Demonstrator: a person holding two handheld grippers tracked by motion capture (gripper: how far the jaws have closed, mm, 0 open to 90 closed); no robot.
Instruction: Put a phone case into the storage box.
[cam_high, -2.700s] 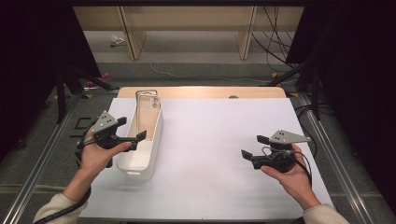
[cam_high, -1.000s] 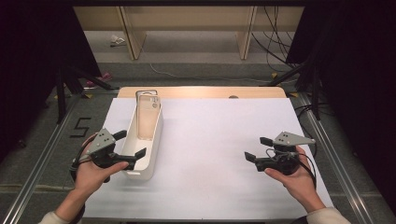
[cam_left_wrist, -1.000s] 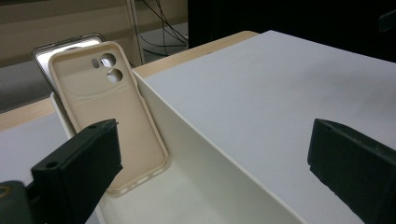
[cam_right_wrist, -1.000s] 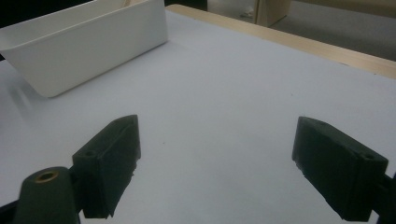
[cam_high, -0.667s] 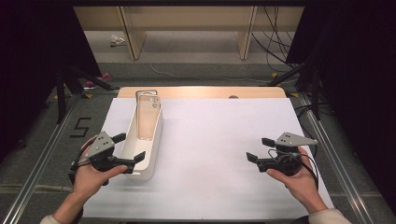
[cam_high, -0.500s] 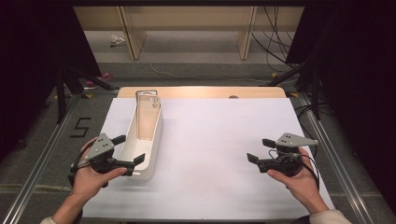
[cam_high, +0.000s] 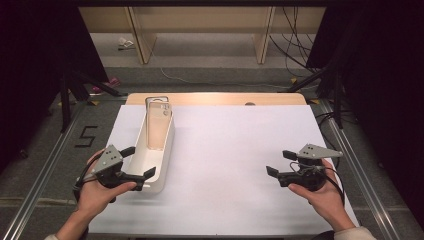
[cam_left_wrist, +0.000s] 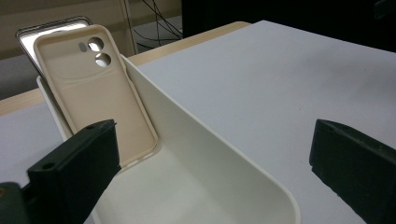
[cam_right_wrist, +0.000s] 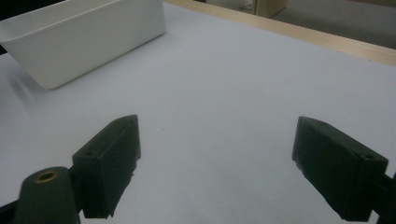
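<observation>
From the high view, I am holding my left gripper (cam_high: 138, 165) at the near end of the long white plastic bin (cam_high: 150, 162) on the white table sheet (cam_high: 235, 150); my right gripper (cam_high: 281, 162) is hovering well apart, both wide open and empty.

In the left gripper view, my jaws are straddling the bin's right wall. The beige soft phone case (cam_left_wrist: 98, 93) is leaning upright at the far end, beyond my jaws. I judge it light, bendy and a little slippery; its long edges are offering the best hold.

In the right gripper view, my released jaws are framing bare sheet, the bin far off.
</observation>
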